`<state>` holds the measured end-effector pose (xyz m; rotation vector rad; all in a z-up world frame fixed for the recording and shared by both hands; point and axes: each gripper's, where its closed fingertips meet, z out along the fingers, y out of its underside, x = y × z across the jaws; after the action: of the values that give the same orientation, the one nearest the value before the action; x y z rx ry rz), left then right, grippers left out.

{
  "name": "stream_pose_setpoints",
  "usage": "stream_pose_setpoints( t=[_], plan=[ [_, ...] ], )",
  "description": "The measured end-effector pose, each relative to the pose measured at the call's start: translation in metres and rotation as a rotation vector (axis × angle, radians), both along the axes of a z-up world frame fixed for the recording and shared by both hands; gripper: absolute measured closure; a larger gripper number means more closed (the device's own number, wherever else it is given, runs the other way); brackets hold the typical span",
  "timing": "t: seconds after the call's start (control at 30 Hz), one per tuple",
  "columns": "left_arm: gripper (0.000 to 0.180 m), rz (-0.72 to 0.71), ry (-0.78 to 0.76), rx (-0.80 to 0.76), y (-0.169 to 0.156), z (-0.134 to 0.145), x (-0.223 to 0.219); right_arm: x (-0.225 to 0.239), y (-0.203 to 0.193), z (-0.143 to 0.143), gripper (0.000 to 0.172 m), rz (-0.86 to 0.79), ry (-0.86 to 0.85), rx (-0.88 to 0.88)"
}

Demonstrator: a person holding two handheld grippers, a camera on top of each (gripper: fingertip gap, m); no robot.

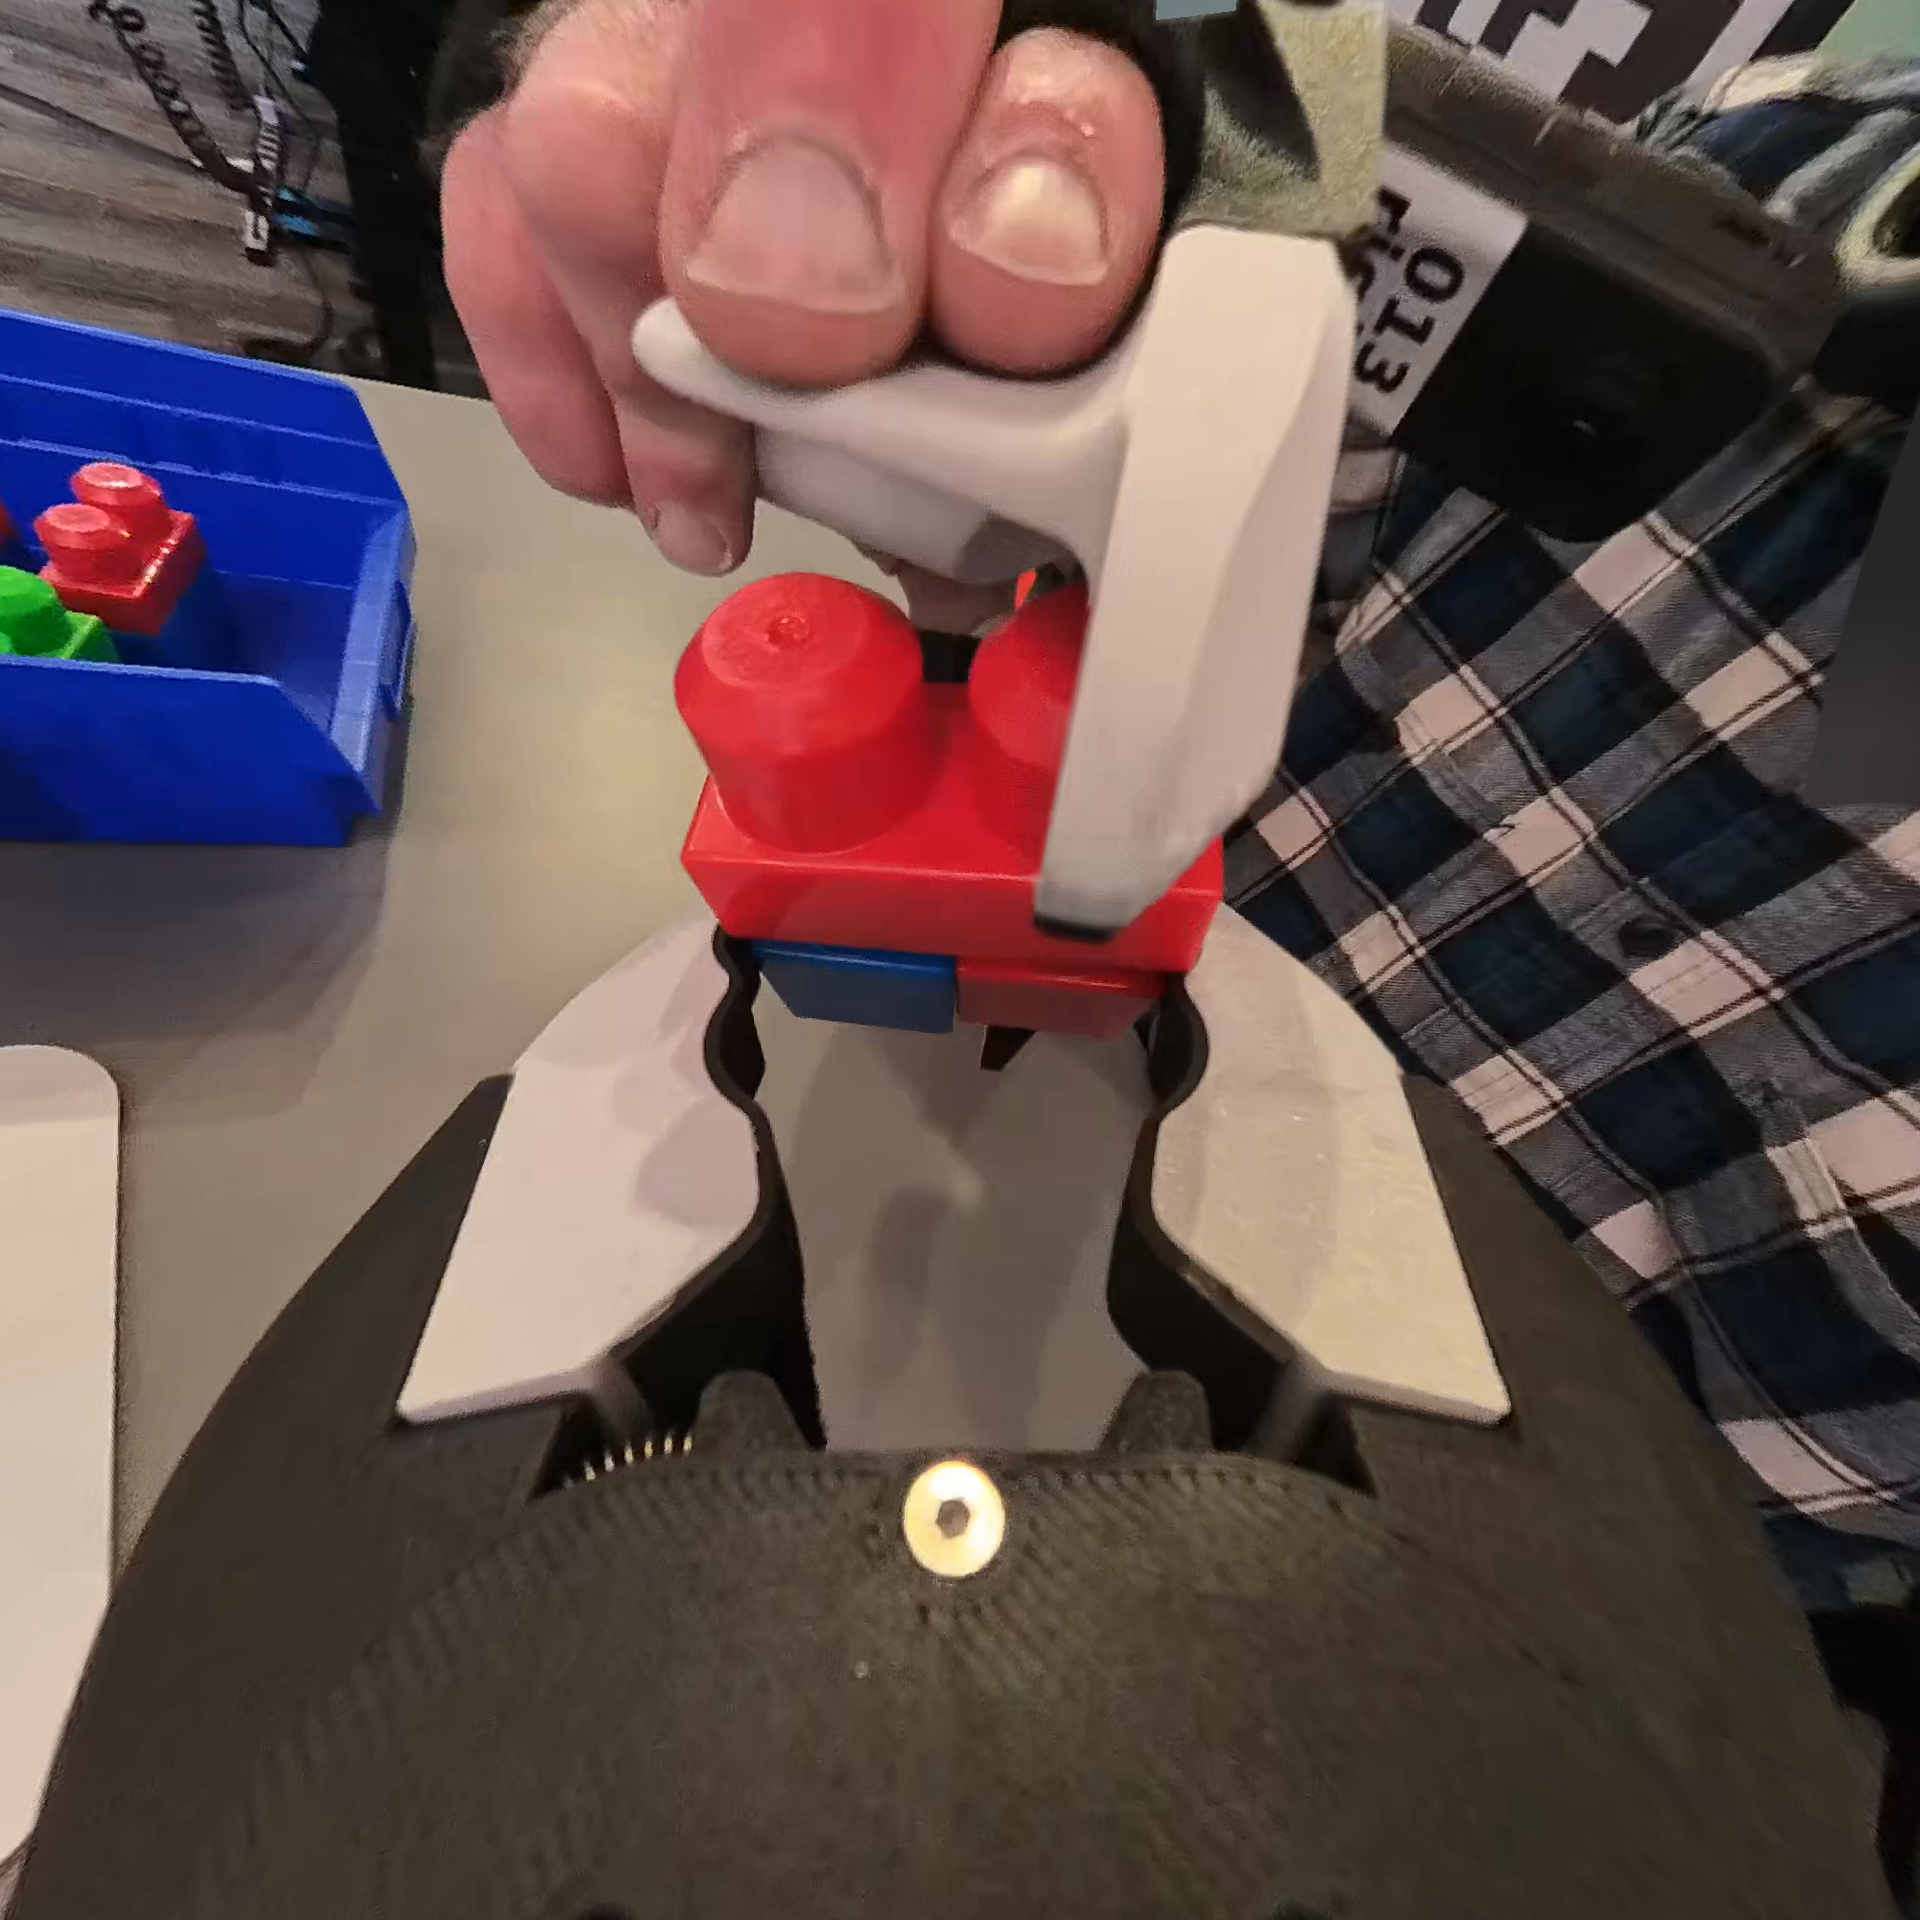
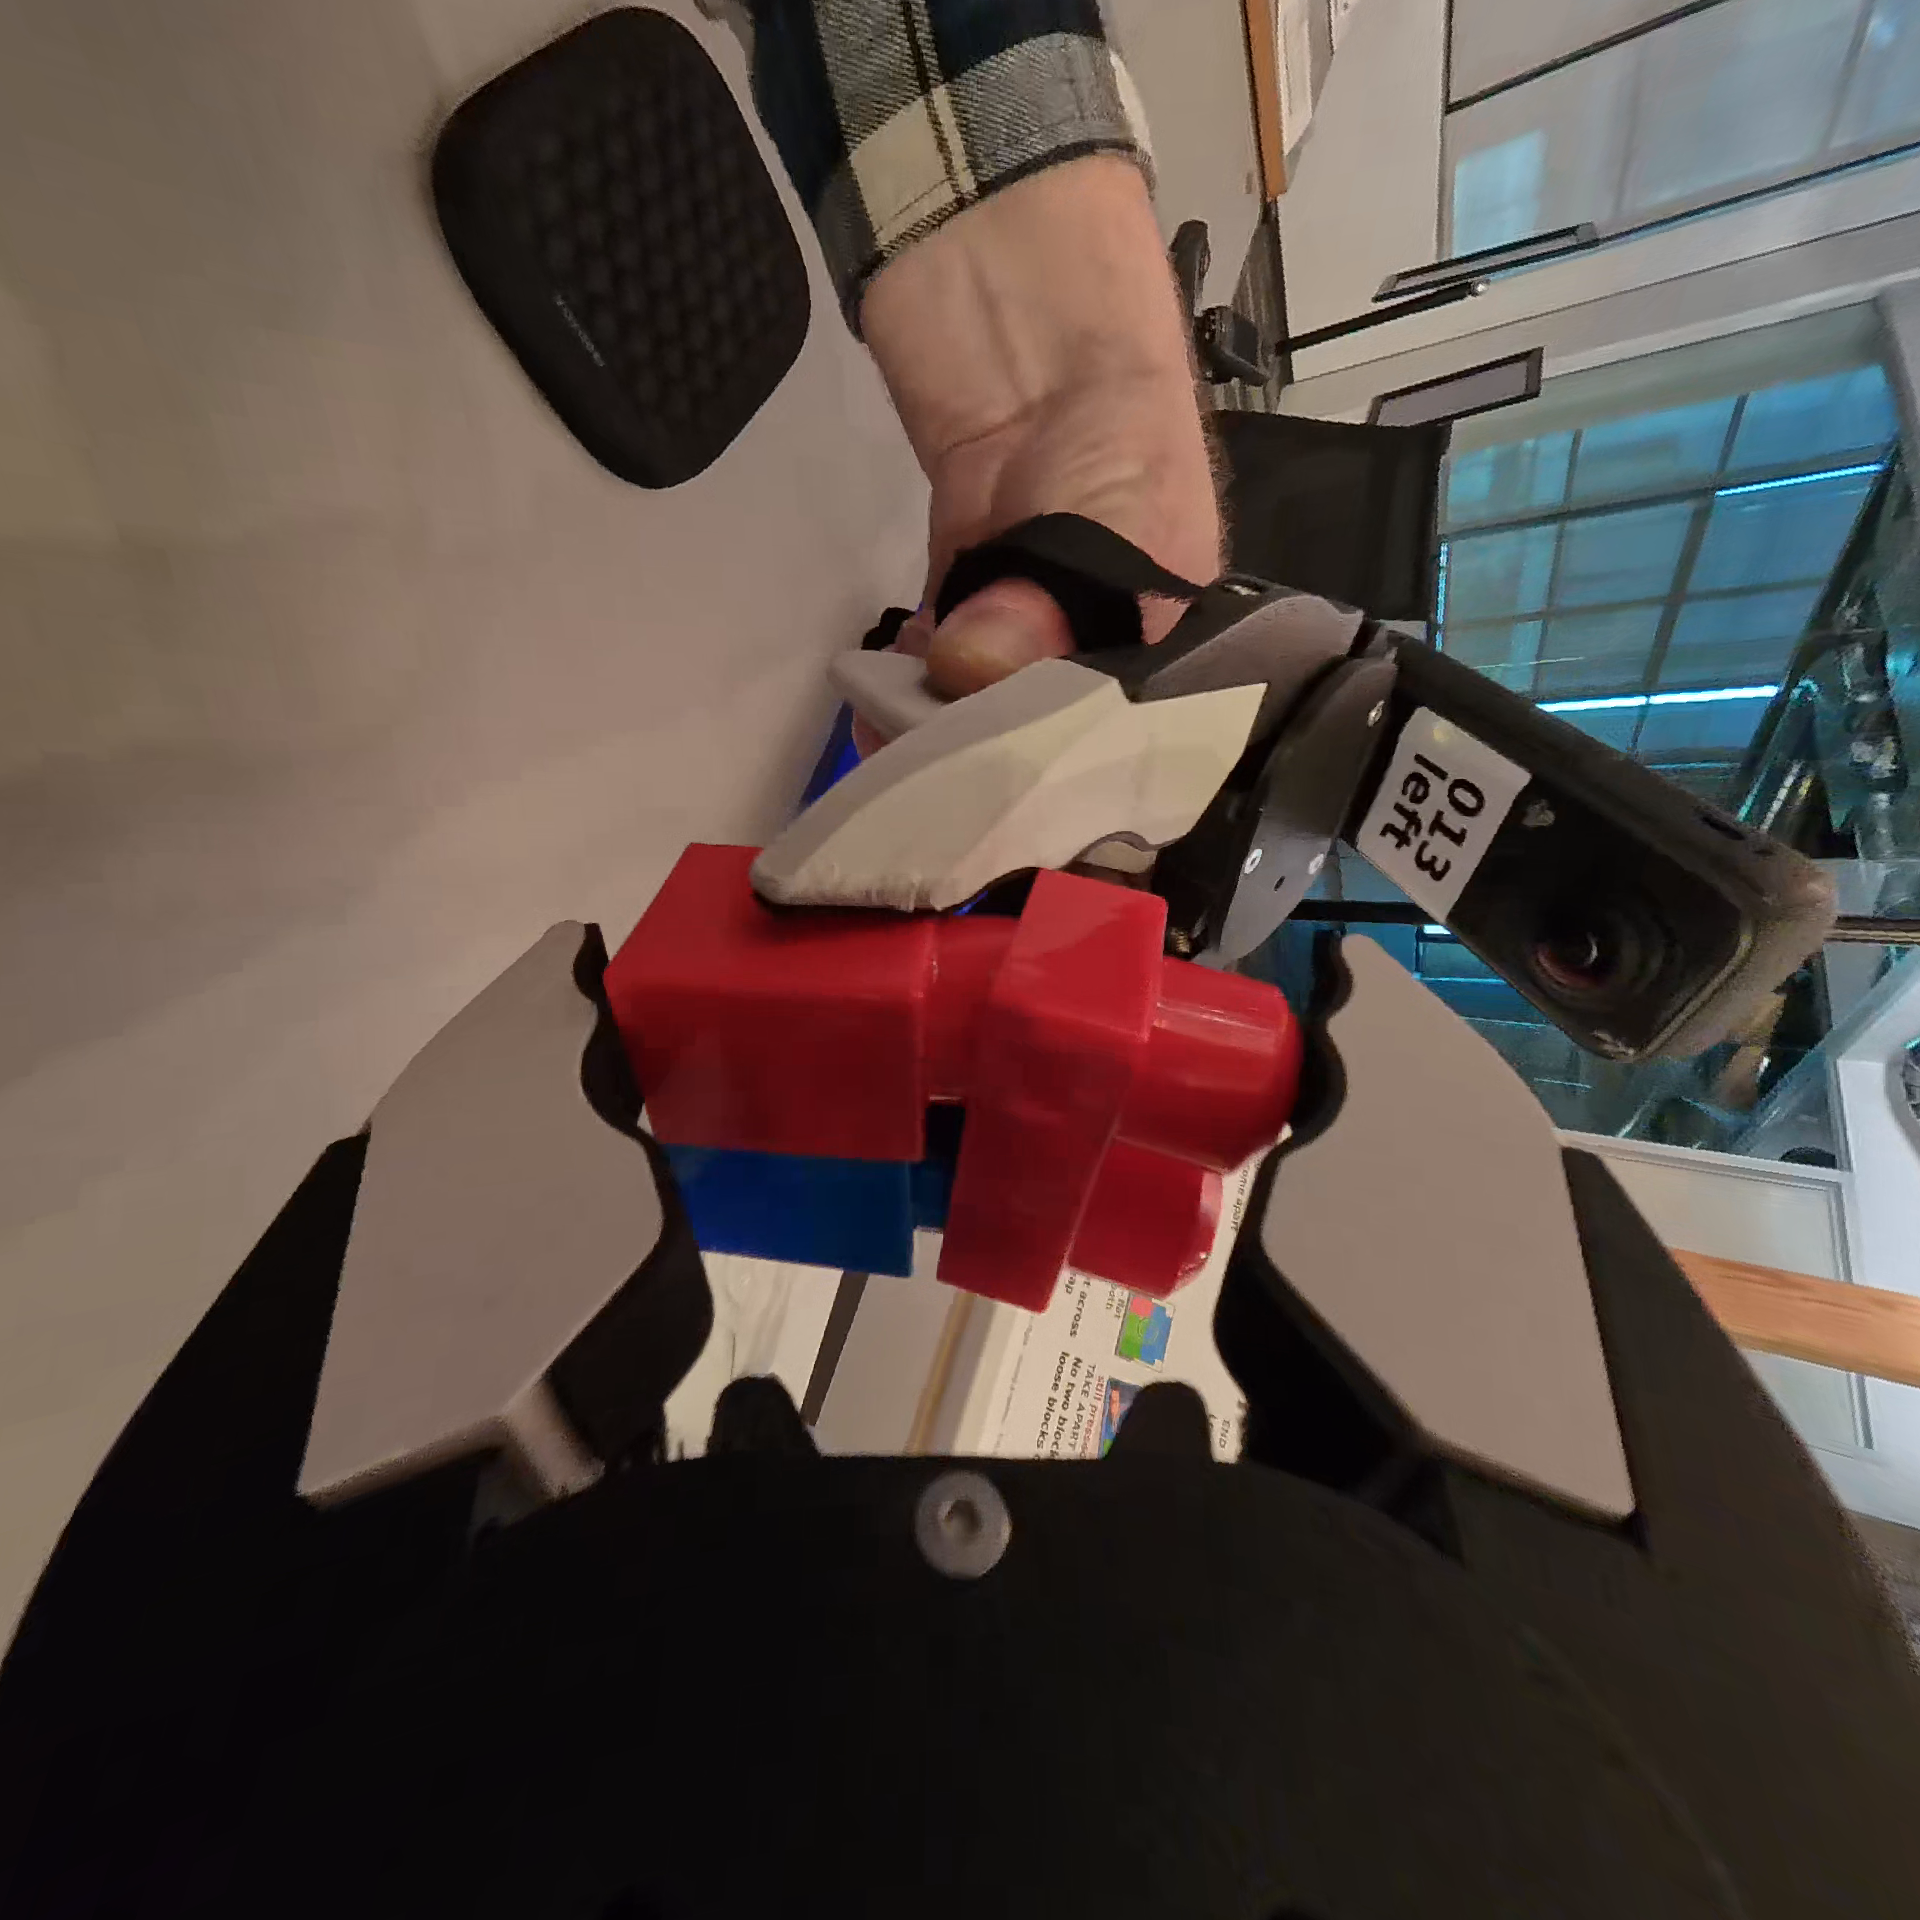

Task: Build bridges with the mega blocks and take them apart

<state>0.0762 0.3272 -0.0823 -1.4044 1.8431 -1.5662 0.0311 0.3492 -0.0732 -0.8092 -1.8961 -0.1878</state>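
**BLOCK ASSEMBLY HELD BY LEFT CLAW, STRADDLED BY RIGHT CLAW**

**Location of the work.** In the left wrist view, the small bridge is seen at centre frame, raised clear of the grey table (image 1: 520,727). It is made up of a red two-stud block (image 1: 935,873) seated across a blue block (image 1: 857,987) and a lower red block (image 1: 1049,997), which are set side by side and touching.

**Left claw.** The left gripper (image 1: 951,997) is closed on the two lower blocks. One pad is pressed against the blue block at 9 o'clock, the other against the lower red block at 3 o'clock.

**Right claw.** In the right wrist view, the right gripper (image 2: 956,997) is spread wide, and the assembly is seen lying between its fingers with the studs pointed to 3 o'clock. A narrow gap is visible between the stud tip and the pad at that side. Contact at the 9 o'clock pad cannot be determined.

**Surroundings.** A blue bin (image 1: 208,727) is placed at 9 o'clock in the left wrist view. A loose red block (image 1: 125,561) and a green block (image 1: 42,623) are contained in it.
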Motion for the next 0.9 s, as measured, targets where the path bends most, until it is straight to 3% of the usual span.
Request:
stream_pose_setpoints(
  t=[0.2, 0.5, 0.7, 0.9],
  plan=[
    [0.107, -0.057, -0.021, -0.036, -0.007, 0.002, 0.001, 0.002, -0.009, 0.003, 0.053, 0.009, 0.013, -0.04],
    [0.106, -0.109, 0.005, -0.028, -0.02, -0.001, 0.006, 0.0, -0.018, -0.003, 0.039, 0.021, 0.024, -0.12],
    [0.107, -0.102, -0.004, -0.033, -0.018, 0.005, 0.005, 0.005, -0.019, 0.007, 0.053, -0.012, 0.064, -0.068],
    [0.107, -0.105, -0.018, -0.03, -0.019, 0.007, 0.006, 0.006, -0.021, 0.008, 0.055, -0.01, 0.074, -0.069]
  ],
)
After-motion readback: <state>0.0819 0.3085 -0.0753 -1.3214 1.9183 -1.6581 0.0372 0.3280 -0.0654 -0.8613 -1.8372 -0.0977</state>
